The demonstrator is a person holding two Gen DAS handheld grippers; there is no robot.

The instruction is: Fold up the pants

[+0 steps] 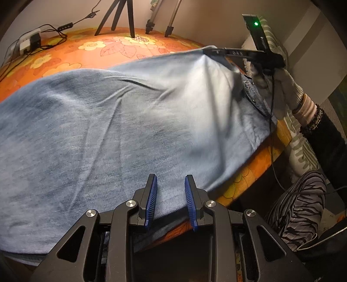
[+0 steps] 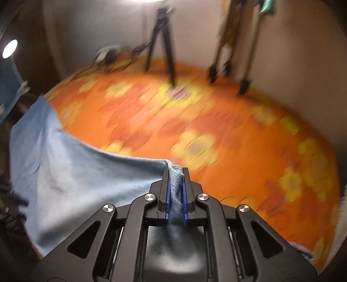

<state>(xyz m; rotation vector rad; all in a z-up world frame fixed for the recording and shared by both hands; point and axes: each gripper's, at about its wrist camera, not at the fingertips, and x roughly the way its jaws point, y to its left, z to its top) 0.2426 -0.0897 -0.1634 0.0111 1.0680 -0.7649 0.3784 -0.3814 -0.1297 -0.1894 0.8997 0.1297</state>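
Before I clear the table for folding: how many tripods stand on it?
2. A black tripod at the far edge, and a silver tripod just right of it. Others may be out of view.

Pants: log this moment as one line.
pants on orange cloth | right tongs shut on pants, lifting edge | left tongs open

We note the left gripper (image 1: 170, 185): black angular frame, triangular cut-outs at 7 and 5 o'clock, four round silver screws across the linkage, and ribbed blue pads (image 1: 151, 200) lining each finger. The right gripper (image 2: 175, 173) is the same build, black with silver screws and blue pad edges; seen from the left wrist at 2 o'clock, it carries a dark block with a green light (image 1: 256, 23) and a thin black cable. Our right hand (image 1: 284, 91) wears a whitish knit glove, pale ribbed cuff, dark beaded band, black sleeve; striped grey-black trousers (image 1: 301, 204) at 4 o'clock.
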